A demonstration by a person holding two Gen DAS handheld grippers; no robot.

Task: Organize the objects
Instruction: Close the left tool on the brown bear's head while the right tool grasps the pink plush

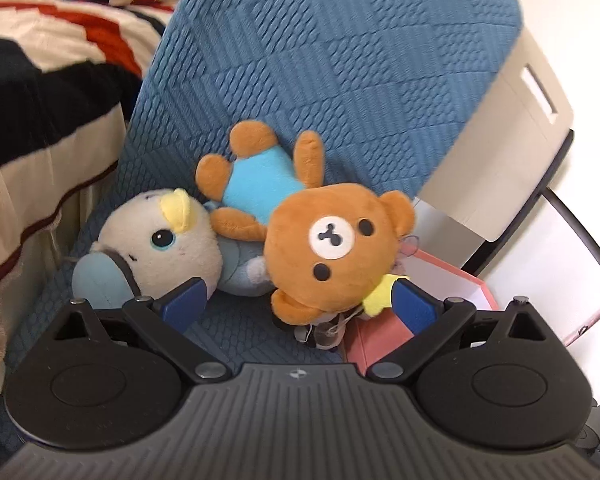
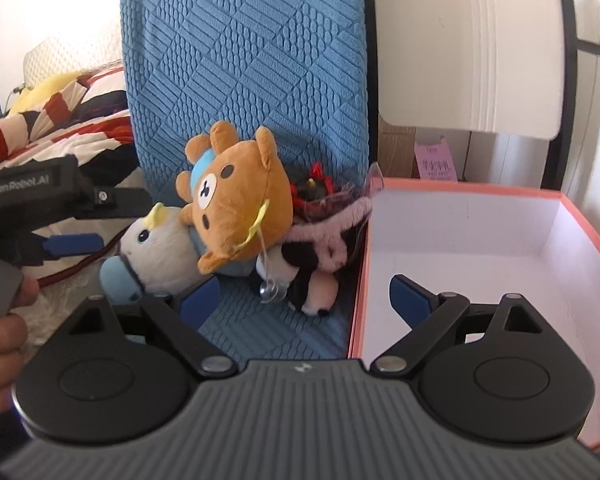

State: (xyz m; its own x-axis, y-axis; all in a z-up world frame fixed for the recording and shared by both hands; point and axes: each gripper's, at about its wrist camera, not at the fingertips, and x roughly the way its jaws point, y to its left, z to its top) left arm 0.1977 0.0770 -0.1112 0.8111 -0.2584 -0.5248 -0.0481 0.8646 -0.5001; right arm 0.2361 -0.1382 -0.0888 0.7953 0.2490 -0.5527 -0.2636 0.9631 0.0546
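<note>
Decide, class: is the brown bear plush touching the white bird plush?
Touching. In the right wrist view the brown bear plush lies against the top of the white bird plush, with no gap between them.

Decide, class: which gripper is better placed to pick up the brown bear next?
Left. The left gripper is open with the brown bear just ahead between its fingers; the right gripper straddles the pink box edge, away from it.

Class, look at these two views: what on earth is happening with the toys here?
A person holds a two-finger tool in each hand, tidying plush toys piled on a blue cushion. Both tools are open and hold nothing. The left tool is up close to the brown bear and the white horse. The right tool hovers beside the pink box, which looks empty.
</note>
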